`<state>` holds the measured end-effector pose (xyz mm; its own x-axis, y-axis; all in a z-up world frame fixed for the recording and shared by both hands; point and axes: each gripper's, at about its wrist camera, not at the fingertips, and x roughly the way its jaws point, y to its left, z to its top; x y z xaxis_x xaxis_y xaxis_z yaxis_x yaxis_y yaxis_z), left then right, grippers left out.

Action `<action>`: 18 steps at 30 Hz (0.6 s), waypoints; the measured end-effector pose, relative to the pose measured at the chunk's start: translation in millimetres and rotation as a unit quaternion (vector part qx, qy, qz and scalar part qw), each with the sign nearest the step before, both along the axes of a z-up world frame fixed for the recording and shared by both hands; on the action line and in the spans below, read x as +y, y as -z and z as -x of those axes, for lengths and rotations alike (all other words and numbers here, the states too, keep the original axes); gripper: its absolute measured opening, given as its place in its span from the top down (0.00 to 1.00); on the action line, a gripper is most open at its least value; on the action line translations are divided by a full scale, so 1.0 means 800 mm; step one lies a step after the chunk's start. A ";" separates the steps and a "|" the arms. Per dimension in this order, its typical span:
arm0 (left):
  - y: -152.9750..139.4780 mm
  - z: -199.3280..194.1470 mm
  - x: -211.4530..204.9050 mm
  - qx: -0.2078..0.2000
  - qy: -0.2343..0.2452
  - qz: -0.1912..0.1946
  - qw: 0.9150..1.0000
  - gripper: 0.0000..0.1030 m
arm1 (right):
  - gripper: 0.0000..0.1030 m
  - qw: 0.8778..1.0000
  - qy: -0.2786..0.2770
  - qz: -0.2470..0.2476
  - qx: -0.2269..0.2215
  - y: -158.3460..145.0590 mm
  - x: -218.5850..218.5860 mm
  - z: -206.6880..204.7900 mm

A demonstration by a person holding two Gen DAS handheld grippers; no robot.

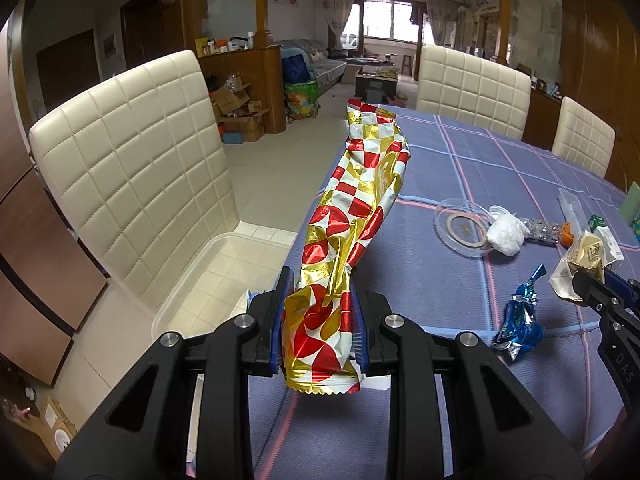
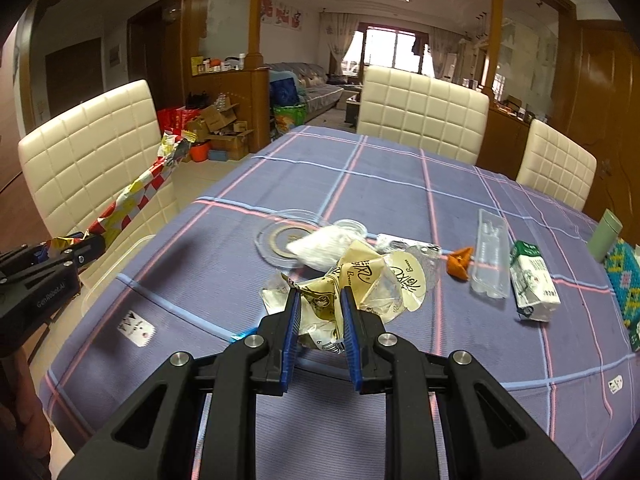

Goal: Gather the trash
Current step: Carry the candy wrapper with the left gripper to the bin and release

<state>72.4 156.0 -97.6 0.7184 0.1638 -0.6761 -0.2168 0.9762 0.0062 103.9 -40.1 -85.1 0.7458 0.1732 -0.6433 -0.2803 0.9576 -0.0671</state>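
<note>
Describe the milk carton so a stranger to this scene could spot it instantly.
Start at the checked purple tablecloth and go to its right side. Beside the clear plastic tray lies the milk carton, the only green and white boxy item there.

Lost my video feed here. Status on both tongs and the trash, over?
Left tongs shut on the long red-gold wrapper, held off the table beside the clear bin. Right tongs closed around the cream wrapper. Nothing blocking.

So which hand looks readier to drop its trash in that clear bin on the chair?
Left, probably: its tongs grip the long foil wrapper beside the clear bin; the right tongs are mid-table.
</note>
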 end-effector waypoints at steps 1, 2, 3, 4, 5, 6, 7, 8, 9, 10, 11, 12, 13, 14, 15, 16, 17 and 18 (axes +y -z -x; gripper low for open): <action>0.001 0.001 0.004 0.001 -0.003 0.001 1.000 0.73 | 0.80 1.000 -0.004 0.001 0.000 0.000 0.004 0.000; 0.002 0.002 0.007 0.002 -0.005 0.001 1.000 0.73 | 0.80 1.000 -0.007 0.002 0.000 0.000 0.009 0.000; 0.003 0.002 0.012 0.003 -0.008 0.001 1.000 0.73 | 0.80 1.000 -0.013 0.002 0.001 0.000 0.014 -0.001; 0.004 0.003 0.015 0.005 -0.010 0.002 1.000 0.73 | 0.80 1.000 -0.016 0.001 0.002 0.000 0.018 -0.001; 0.005 0.003 0.019 0.006 -0.012 0.002 1.000 0.73 | 0.80 1.000 -0.020 0.001 0.003 0.001 0.022 -0.002; 0.006 0.004 0.023 0.006 -0.015 0.002 1.000 0.73 | 0.80 1.000 -0.024 0.002 0.003 0.001 0.028 -0.003; 0.007 0.005 0.029 0.008 -0.019 0.001 1.000 0.73 | 0.80 1.000 -0.028 0.003 0.003 0.001 0.032 -0.004; 0.008 0.005 0.033 0.008 -0.023 0.001 1.000 0.73 | 0.80 1.000 -0.031 0.003 0.002 0.001 0.035 -0.005; 0.009 0.005 0.038 0.009 -0.027 0.002 1.000 0.73 | 0.80 0.999 -0.036 0.003 0.003 0.002 0.041 -0.007; 0.011 0.005 0.045 0.010 -0.033 0.002 0.999 0.73 | 0.80 0.999 -0.039 0.003 0.003 0.002 0.043 -0.009; 0.012 0.005 0.050 0.012 -0.038 0.001 0.999 0.73 | 0.80 0.999 -0.042 0.003 0.004 0.002 0.048 -0.011; 0.013 0.006 0.054 0.013 -0.041 0.000 0.999 0.73 | 0.80 0.999 -0.045 0.003 0.005 0.003 0.053 -0.013; 0.015 0.006 0.060 0.016 -0.047 -0.004 0.999 0.73 | 0.80 0.999 -0.049 0.002 0.005 0.004 0.058 -0.016; 0.017 0.006 0.065 0.017 -0.050 -0.005 0.999 0.73 | 0.80 0.999 -0.053 0.001 0.006 0.004 0.062 -0.018; 0.019 0.005 0.070 0.020 -0.054 -0.007 0.998 0.73 | 0.80 0.998 -0.058 0.001 0.006 0.004 0.069 -0.021; 0.021 0.005 0.077 0.022 -0.060 -0.007 0.998 0.73 | 0.80 0.998 -0.062 0.002 0.007 0.005 0.075 -0.023; 0.023 0.005 0.084 0.024 -0.064 -0.007 0.998 0.73 | 0.80 0.998 -0.069 0.002 0.007 0.005 0.083 -0.026; 0.024 0.004 0.090 0.025 -0.069 -0.008 0.997 0.73 | 0.80 0.997 -0.073 0.003 0.008 0.006 0.088 -0.028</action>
